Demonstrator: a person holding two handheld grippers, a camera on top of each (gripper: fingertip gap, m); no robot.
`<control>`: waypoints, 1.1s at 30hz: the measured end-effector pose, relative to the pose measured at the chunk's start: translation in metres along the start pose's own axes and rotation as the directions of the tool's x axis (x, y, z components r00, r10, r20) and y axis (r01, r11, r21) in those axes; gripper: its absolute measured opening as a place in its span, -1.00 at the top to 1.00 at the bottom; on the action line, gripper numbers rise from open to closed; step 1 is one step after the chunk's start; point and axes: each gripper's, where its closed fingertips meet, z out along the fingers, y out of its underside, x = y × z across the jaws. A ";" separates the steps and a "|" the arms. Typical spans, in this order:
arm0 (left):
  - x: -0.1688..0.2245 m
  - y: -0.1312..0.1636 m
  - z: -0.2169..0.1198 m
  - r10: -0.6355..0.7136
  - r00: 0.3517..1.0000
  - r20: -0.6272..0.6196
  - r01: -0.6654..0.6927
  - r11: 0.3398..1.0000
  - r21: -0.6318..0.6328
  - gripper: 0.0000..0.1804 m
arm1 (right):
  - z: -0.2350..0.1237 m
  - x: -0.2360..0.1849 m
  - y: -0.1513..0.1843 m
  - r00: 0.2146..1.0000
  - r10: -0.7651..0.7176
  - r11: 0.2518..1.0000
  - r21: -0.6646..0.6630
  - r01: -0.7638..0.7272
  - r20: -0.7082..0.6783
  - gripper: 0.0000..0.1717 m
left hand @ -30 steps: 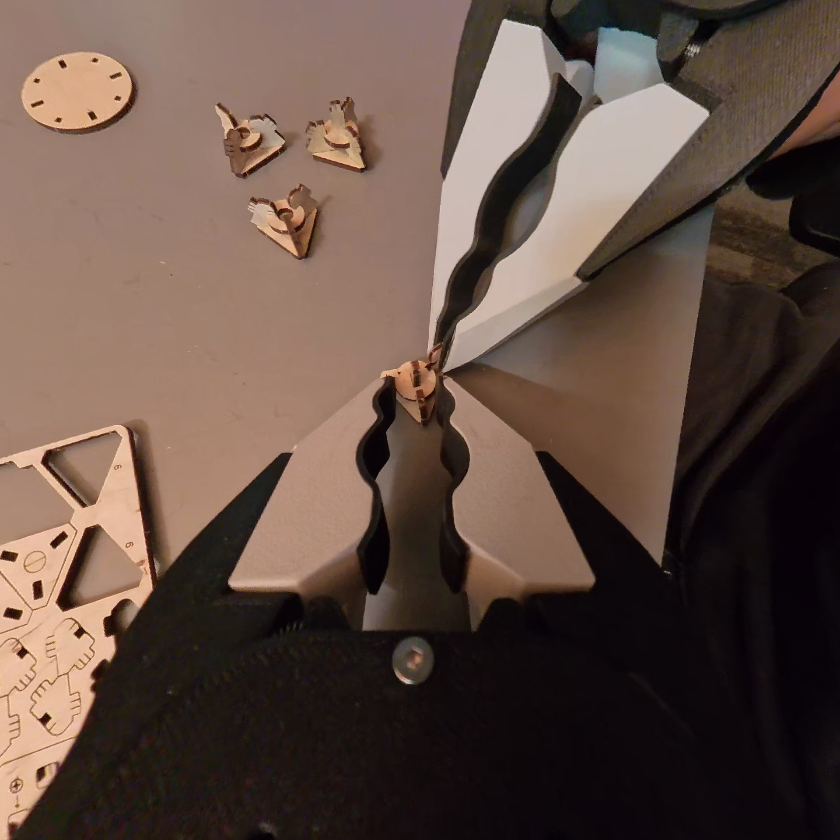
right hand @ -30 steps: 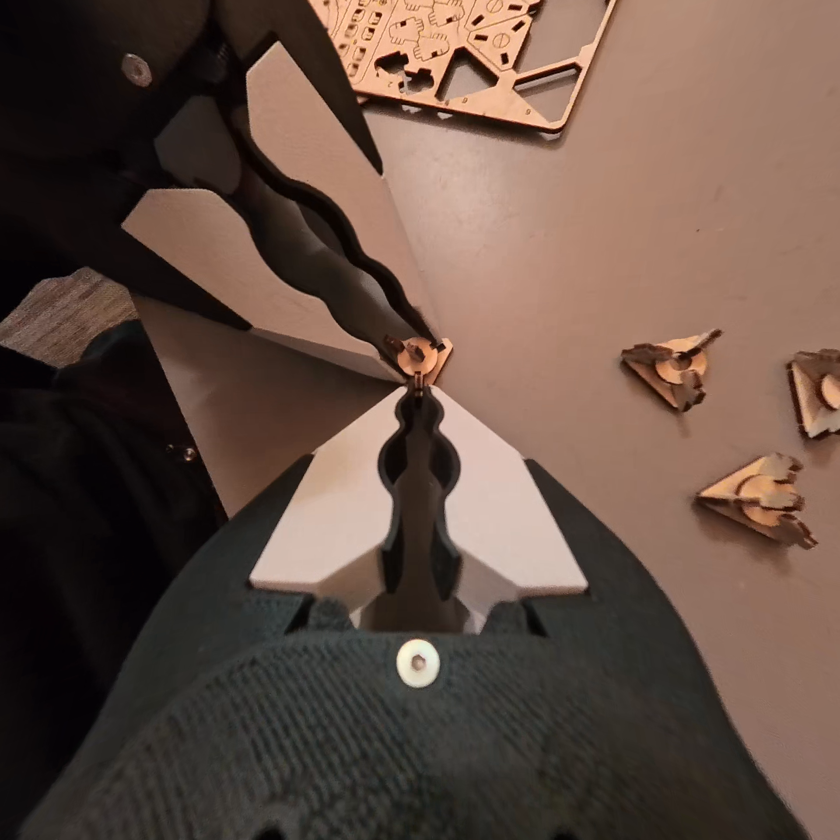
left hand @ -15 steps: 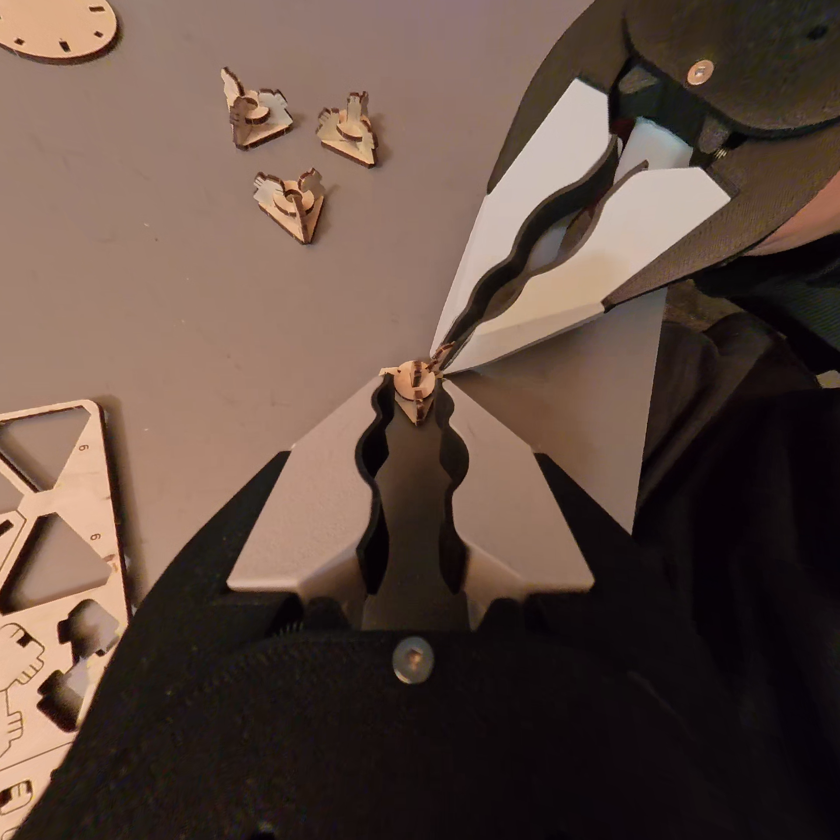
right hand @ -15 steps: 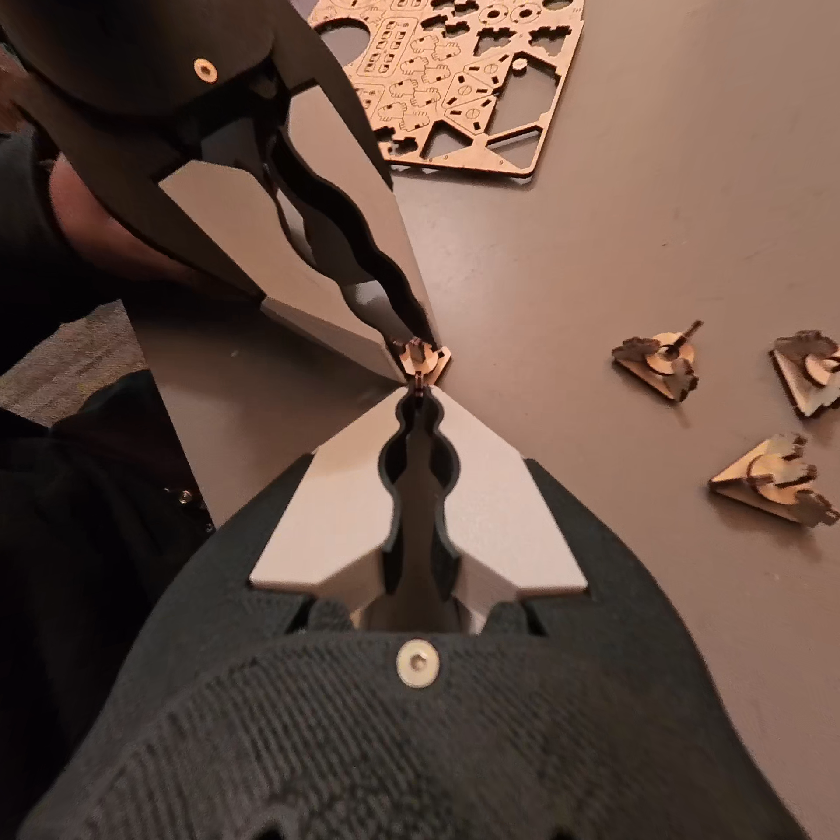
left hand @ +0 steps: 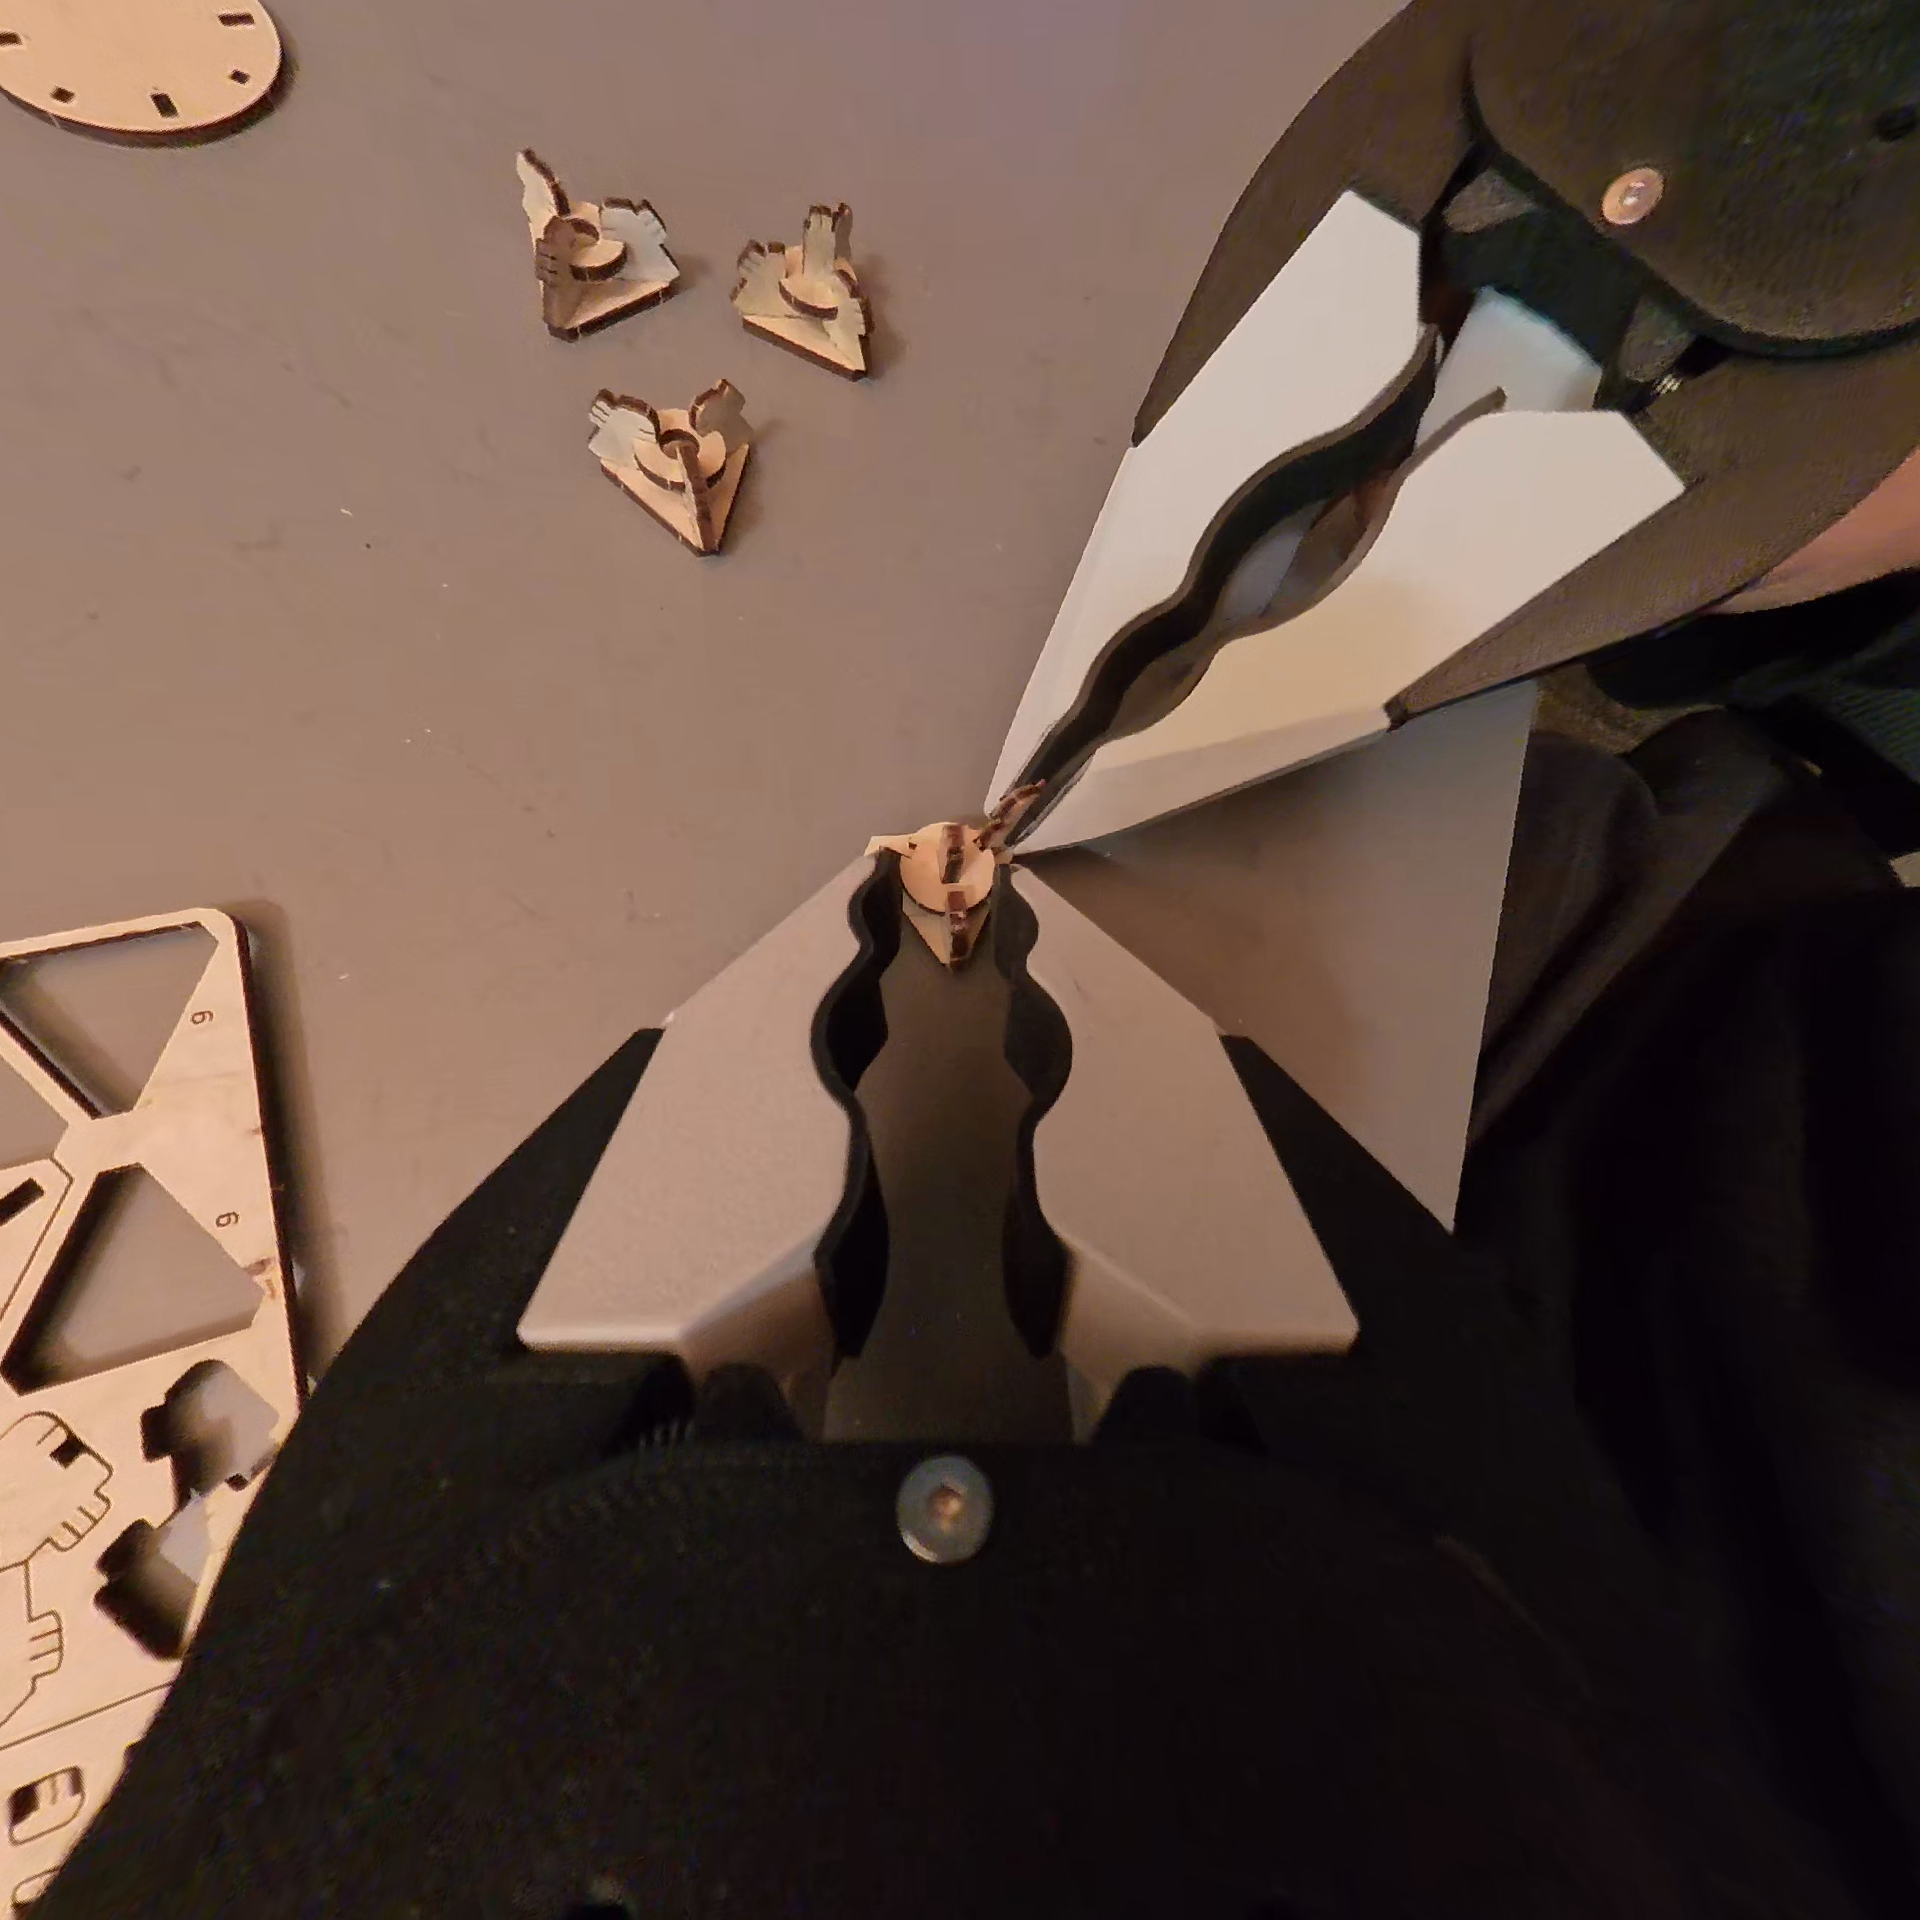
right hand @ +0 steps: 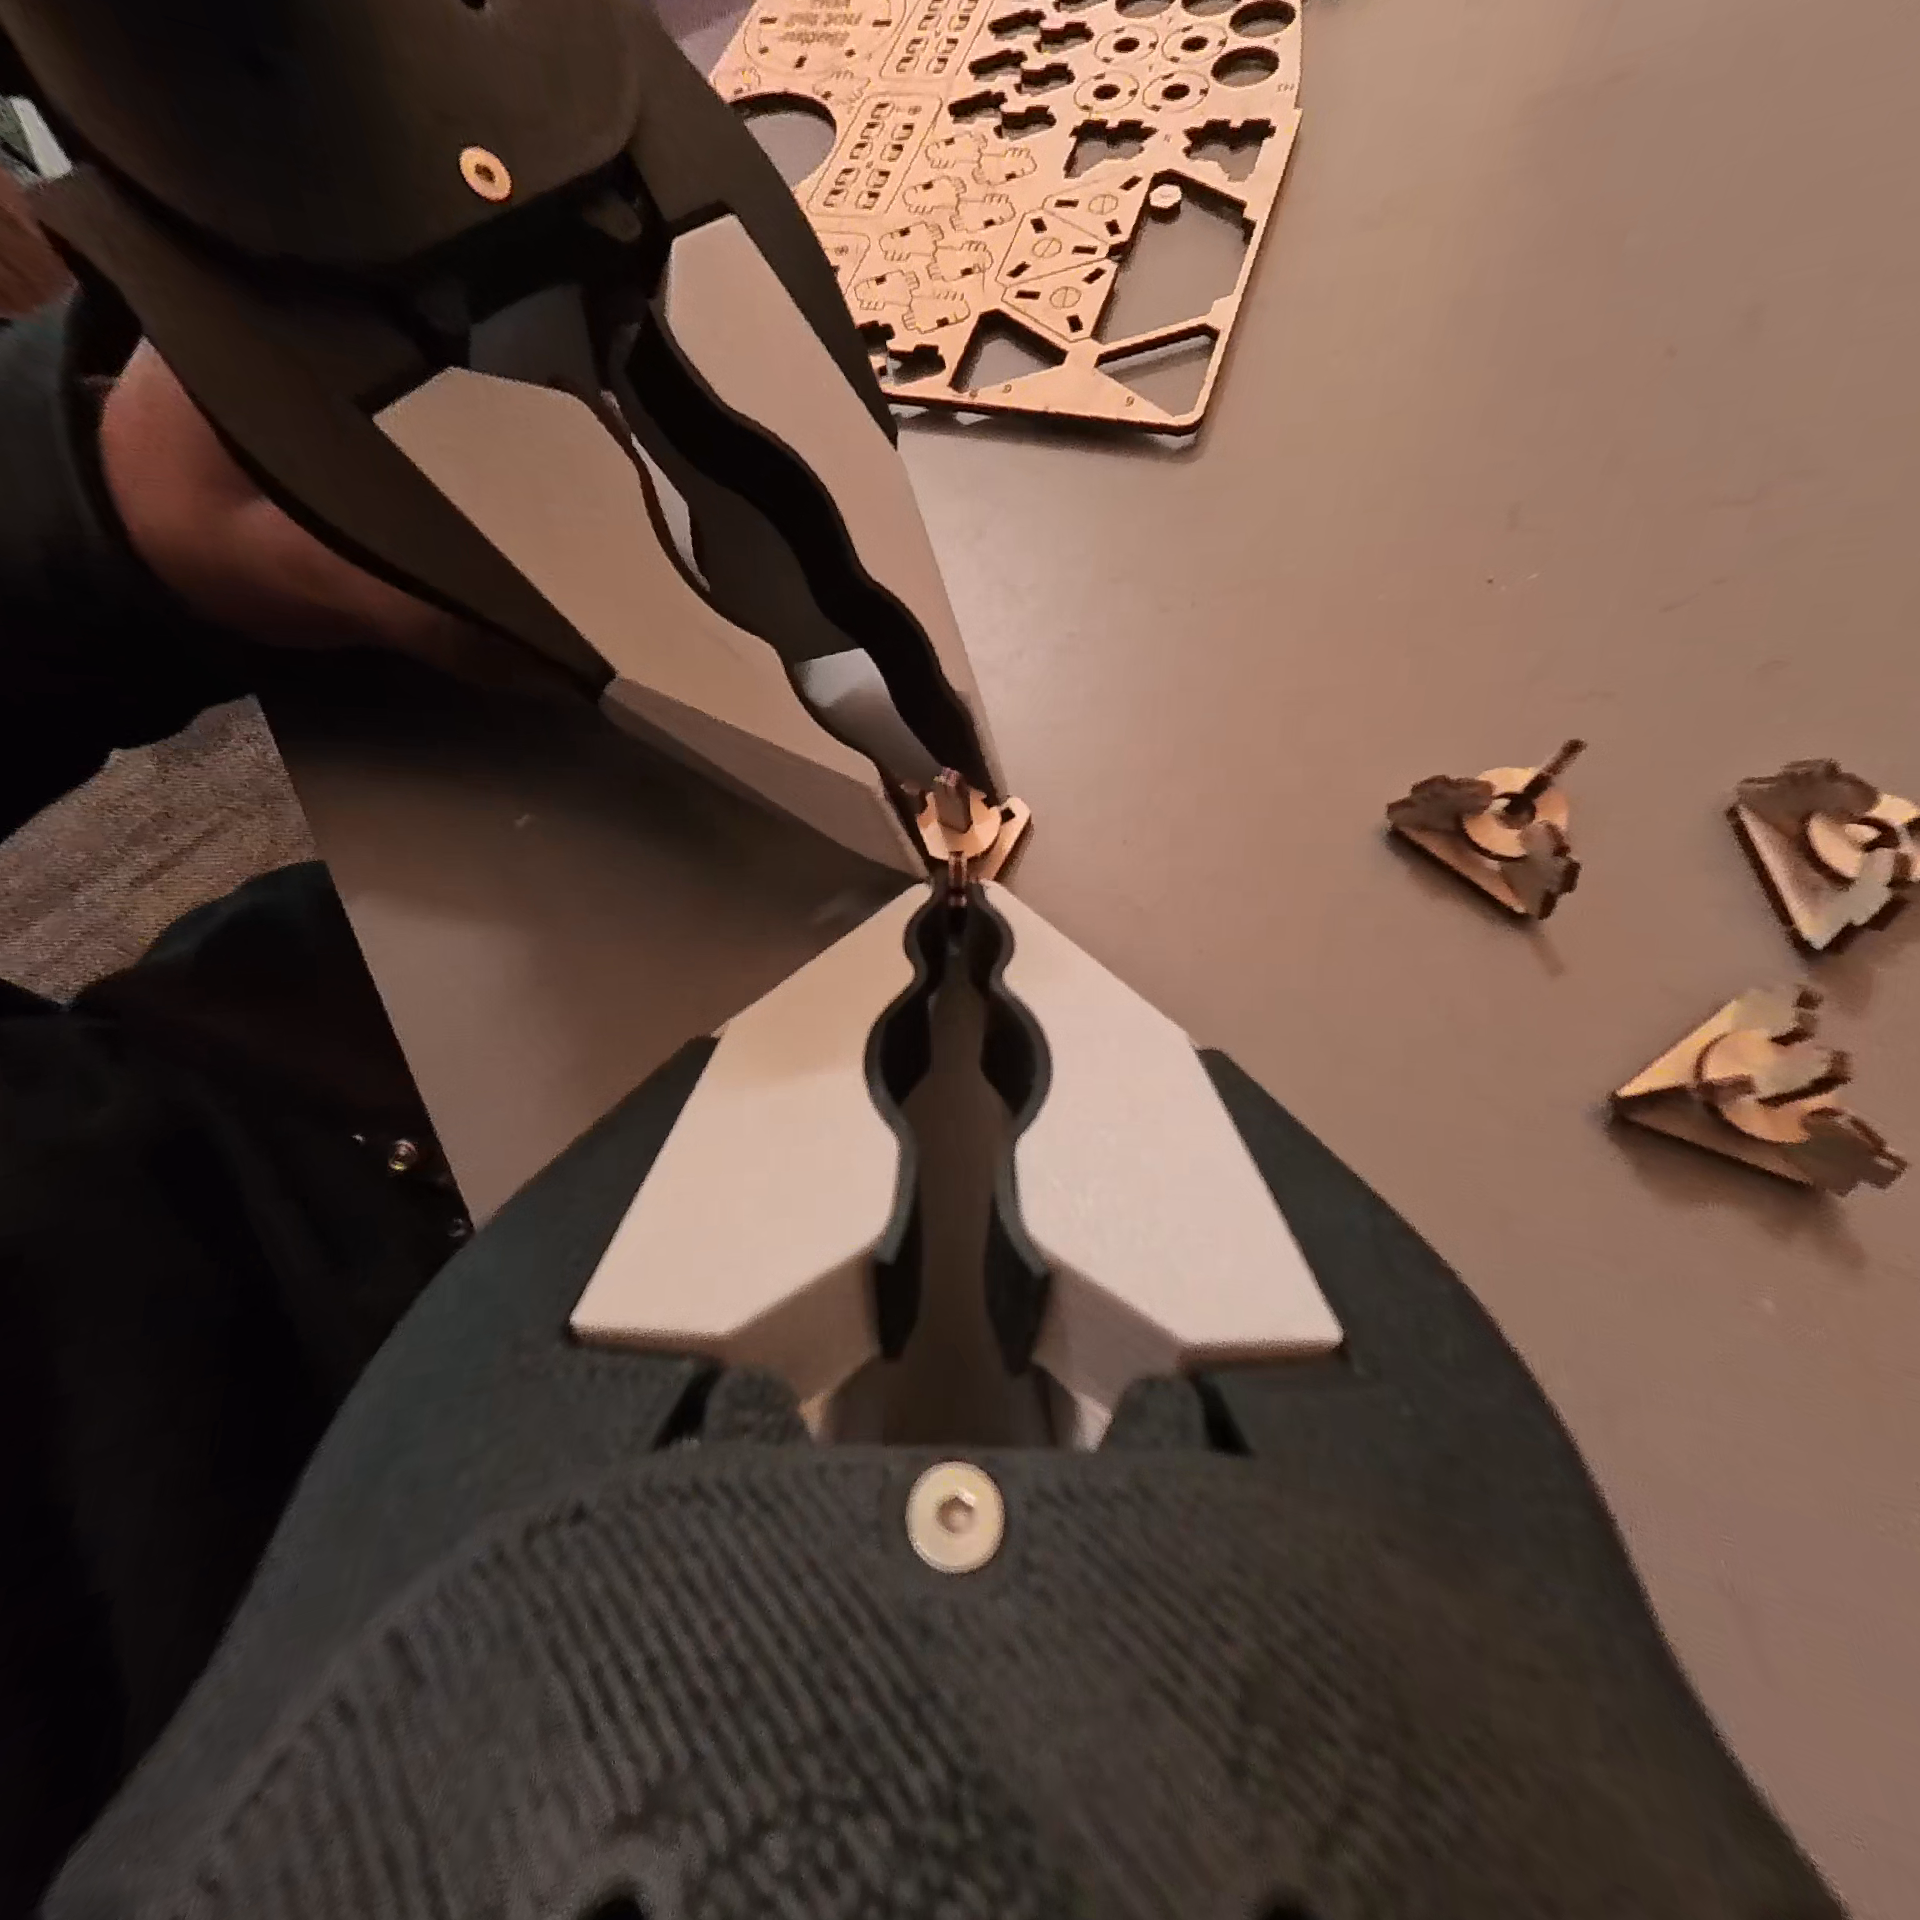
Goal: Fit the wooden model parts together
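Observation:
My left gripper is shut on a small wooden triangle piece with a round disc on top, holding it above the grey table. My right gripper is shut on a thin, small wooden part. That part's far end touches the disc of the triangle piece. In the left wrist view the right gripper comes in from the upper right, with the thin part at its tips. In the right wrist view the left gripper comes in from the upper left.
Three assembled wooden triangle pieces lie together on the table. A slotted wooden disc lies at the far left. A wooden cut-out sheet lies on the table. The table edge and dark clothing are on the right. Less than 4 cm separates the two grippers' tips.
Both grippers have tilted and swung a little while staying tip to tip. The right gripper leans over more to the side. Both grasps look unchanged.

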 end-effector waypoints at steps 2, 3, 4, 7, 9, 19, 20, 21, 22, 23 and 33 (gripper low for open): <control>0.000 0.001 0.001 0.008 1.000 0.011 -0.008 1.000 -0.006 0.81 | 0.001 0.000 0.001 0.999 -0.036 0.999 -0.020 0.036 -0.025 0.98; -0.001 0.001 0.001 0.014 1.000 0.020 -0.014 1.000 -0.008 0.81 | 0.002 0.000 0.002 0.998 -0.053 0.998 -0.037 0.052 -0.036 0.98; -0.001 0.001 0.001 0.018 1.000 0.024 -0.017 1.000 -0.008 0.81 | 0.003 0.000 0.003 0.997 -0.069 0.996 -0.051 0.067 -0.045 0.98; -0.001 0.001 0.001 0.015 1.000 0.021 -0.014 1.000 -0.008 0.81 | 0.003 0.001 0.003 0.997 -0.068 0.996 -0.060 0.065 -0.049 0.98; -0.001 0.001 0.001 0.013 1.000 0.017 -0.013 1.000 -0.007 0.81 | 0.003 0.001 0.003 0.998 -0.045 0.998 -0.054 0.043 -0.034 0.98; 0.000 0.000 0.000 -0.018 1.000 -0.023 0.018 1.000 -0.001 0.81 | -0.001 -0.003 0.006 0.999 -0.033 0.999 -0.029 0.032 -0.022 0.82; 0.000 0.000 0.000 -0.016 1.000 -0.022 0.016 1.000 -0.002 0.81 | -0.003 -0.002 0.006 0.999 -0.032 0.999 -0.022 0.032 -0.028 0.81; 0.000 0.000 0.000 -0.014 1.000 -0.024 0.014 1.000 -0.003 0.81 | -0.006 -0.001 0.007 0.999 -0.031 0.999 -0.020 0.031 -0.037 0.78; 0.001 0.000 0.000 -0.013 1.000 -0.025 0.013 1.000 -0.003 0.81 | -0.007 0.000 0.008 0.999 -0.028 0.999 -0.022 0.027 -0.043 0.76; 0.001 0.000 0.000 -0.013 1.000 -0.025 0.013 1.000 -0.003 0.81 | -0.009 0.001 0.010 0.999 -0.024 0.999 -0.022 0.023 -0.047 0.74; 0.003 0.000 0.000 -0.003 0.999 -0.044 0.003 1.000 -0.004 0.81 | -0.014 0.007 0.019 0.994 -0.017 0.999 -0.032 0.013 -0.104 0.74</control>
